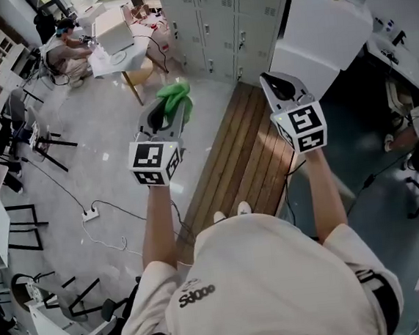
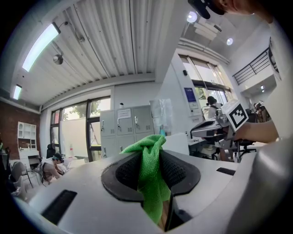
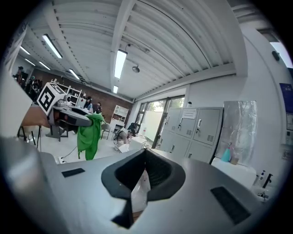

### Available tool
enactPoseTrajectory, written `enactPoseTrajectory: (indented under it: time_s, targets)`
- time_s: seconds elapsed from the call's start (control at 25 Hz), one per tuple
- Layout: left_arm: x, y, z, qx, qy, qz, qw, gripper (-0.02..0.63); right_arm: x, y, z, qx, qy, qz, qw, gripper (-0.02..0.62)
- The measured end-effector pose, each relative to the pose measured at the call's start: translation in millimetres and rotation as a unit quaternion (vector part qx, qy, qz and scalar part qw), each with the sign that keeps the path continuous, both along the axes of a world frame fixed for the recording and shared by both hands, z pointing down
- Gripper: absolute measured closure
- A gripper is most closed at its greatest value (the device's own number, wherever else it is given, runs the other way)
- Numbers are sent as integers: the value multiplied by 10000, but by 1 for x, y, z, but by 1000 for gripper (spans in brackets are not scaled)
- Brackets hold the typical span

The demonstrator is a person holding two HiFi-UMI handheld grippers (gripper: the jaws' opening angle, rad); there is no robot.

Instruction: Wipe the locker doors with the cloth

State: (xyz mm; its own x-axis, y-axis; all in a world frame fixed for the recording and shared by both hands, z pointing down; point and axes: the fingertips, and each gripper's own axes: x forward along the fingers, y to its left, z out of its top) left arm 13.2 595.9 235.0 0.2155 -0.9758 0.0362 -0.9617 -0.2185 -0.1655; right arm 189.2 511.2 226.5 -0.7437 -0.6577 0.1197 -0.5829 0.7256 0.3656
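Green cloth is pinched betw. the pads of the left gripper, jaws closed tight on it, a tuft sticking out past the tips. Right gripper is held alongside, jaws drawn together w/ nothing betw. them. Both are pointed toward the grey lockers, well apart from the doors. A wooden slat bench is seen below.

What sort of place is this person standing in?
Likely a shared workshop or lab: grey lockers line the wall, a seated person works at a desk, and a power strip with cables lies on the floor.
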Motion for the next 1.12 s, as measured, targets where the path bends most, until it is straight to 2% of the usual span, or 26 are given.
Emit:
enactPoseTrajectory:
  time_s: [0.32, 0.52, 0.64, 0.76, 0.96, 1.12]
  targets:
    - [32, -33, 13, -98, -53, 2, 9999, 491, 32, -31, 10, -146, -124, -181, 9997, 586]
    - [41, -65, 23, -135, -94, 51, 9999, 491, 32, -58, 15, -260, -278, -482, 9981, 586]
    - [41, -93, 20, -38, -147, 63, 9999, 491, 33, -84, 9, -144, -319, -416, 9985, 586]
    - [40, -117, 28, -10, -185, 120, 9998, 491, 32, -106, 15, -254, -521, -364, 9977, 586]
    - [25, -167, 58, -19, -141, 219, 9997, 491, 25, -155, 51, -278, -432, -133, 9986, 586]
    - [-12, -228, 84, 82, -88, 235, 9997, 491, 3, -211, 73, -179, -389, 59, 9991, 586]
